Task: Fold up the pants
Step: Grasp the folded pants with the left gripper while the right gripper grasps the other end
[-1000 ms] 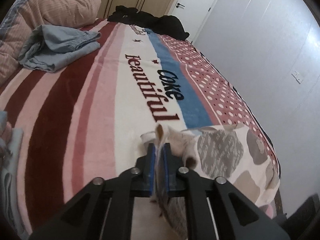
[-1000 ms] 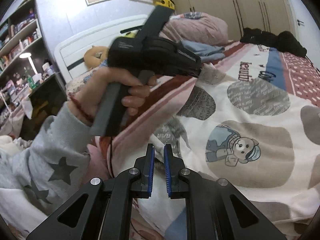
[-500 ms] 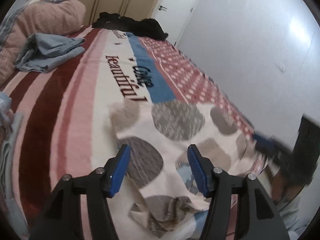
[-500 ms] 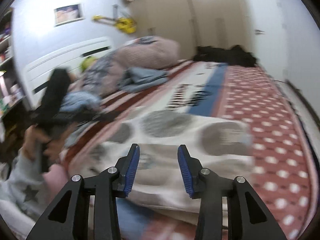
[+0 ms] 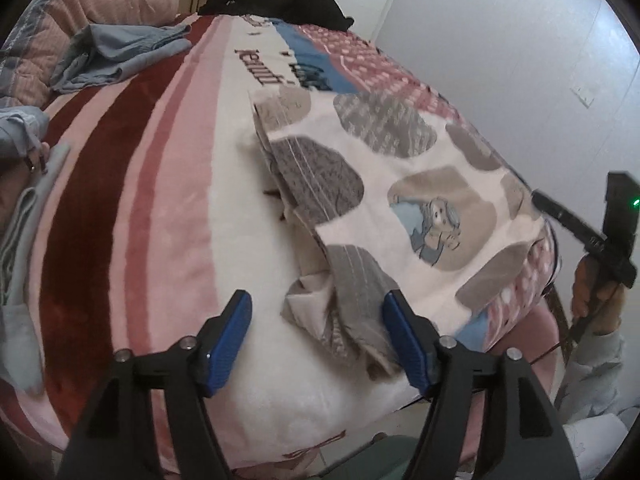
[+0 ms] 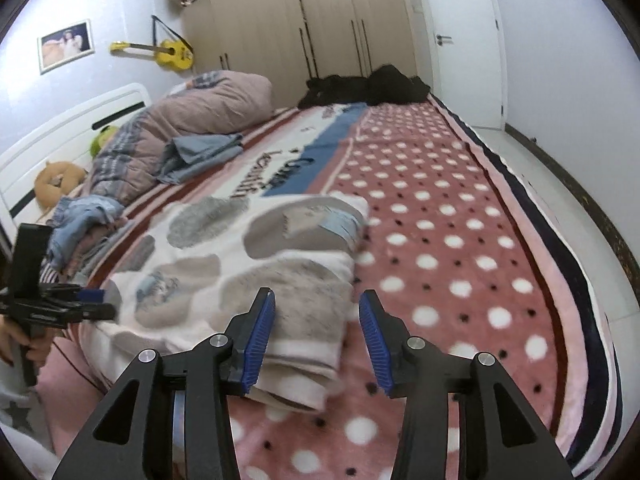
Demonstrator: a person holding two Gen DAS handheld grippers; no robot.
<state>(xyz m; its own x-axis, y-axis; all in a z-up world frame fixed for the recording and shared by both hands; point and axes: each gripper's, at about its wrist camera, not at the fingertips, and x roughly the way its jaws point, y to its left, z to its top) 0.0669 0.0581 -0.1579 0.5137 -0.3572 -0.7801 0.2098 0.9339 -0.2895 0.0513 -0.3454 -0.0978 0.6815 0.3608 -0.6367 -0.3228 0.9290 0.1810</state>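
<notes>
Fleecy cream pants with grey patches point(image 5: 400, 184) lie folded flat on the striped plush blanket point(image 5: 132, 184). Left gripper point(image 5: 316, 334) and right gripper point(image 6: 316, 334) both spread, empty, straddling opposite ends, likely for regrasping.

Bed point(image 6: 460, 240) is covered by striped, dotted blanket; beige wardrobes point(image 6: 320, 20), white door point(image 6: 460, 40), yellow guitar point(image 6: 168, 54) are seen behind.

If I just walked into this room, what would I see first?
Probably the folded pants with grey blobs and a cartoon girl, lying at the near edge of the striped, dotted blanket. Both grippers hang open over them, the left gripper and the right gripper. A yellow guitar hangs on the far wall.
</notes>
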